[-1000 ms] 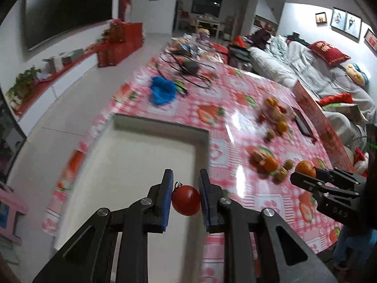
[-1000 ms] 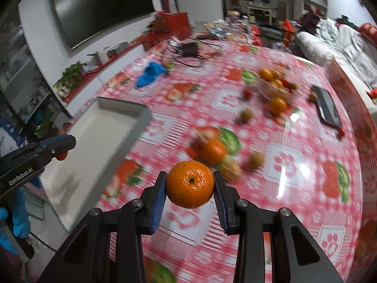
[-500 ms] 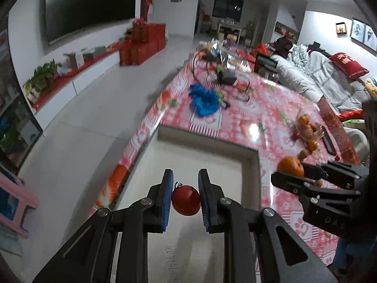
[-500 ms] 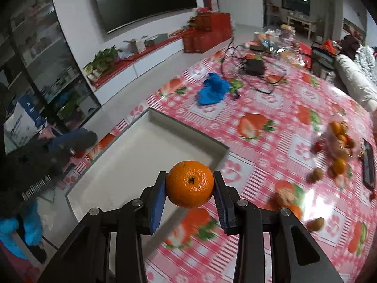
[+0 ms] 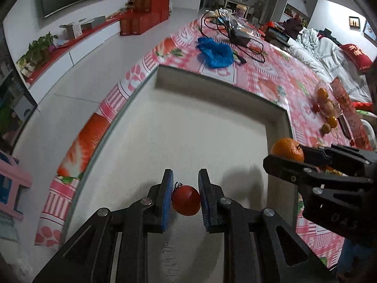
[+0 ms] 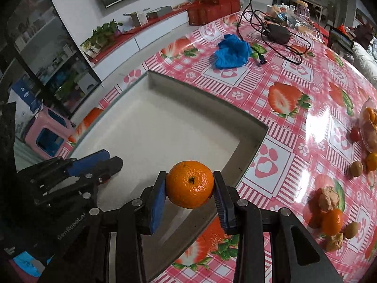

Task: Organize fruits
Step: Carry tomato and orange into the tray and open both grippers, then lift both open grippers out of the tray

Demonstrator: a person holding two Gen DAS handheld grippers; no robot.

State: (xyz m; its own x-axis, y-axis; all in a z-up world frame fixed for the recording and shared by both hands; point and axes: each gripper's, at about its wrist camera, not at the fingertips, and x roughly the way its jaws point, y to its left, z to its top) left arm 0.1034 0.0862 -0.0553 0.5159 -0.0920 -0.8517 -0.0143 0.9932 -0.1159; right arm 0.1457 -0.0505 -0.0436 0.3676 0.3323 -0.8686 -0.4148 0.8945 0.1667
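Observation:
My left gripper (image 5: 186,186) is shut on a small red tomato (image 5: 186,199) and hangs over the inside of a shallow white tray (image 5: 188,127). The right gripper (image 6: 189,184) is shut on an orange tangerine (image 6: 189,184), above the tray's near right rim (image 6: 245,162). In the left wrist view the right gripper (image 5: 282,153) shows at the right with the tangerine (image 5: 287,148). In the right wrist view the left gripper (image 6: 103,162) shows at the left over the tray, the tomato mostly hidden.
A pink strawberry-print tablecloth (image 6: 282,75) covers the table. A blue cloth (image 6: 232,52) and black cables (image 6: 275,33) lie beyond the tray. Several loose fruits (image 6: 329,219) and a clear bowl of tangerines (image 6: 370,127) sit to the right. The table edge (image 5: 113,108) drops off left.
Both grippers have moved from over the tablecloth toward the tray and lower; the left now hangs inside the tray's outline, the right reaches its rim. Each still holds its fruit.

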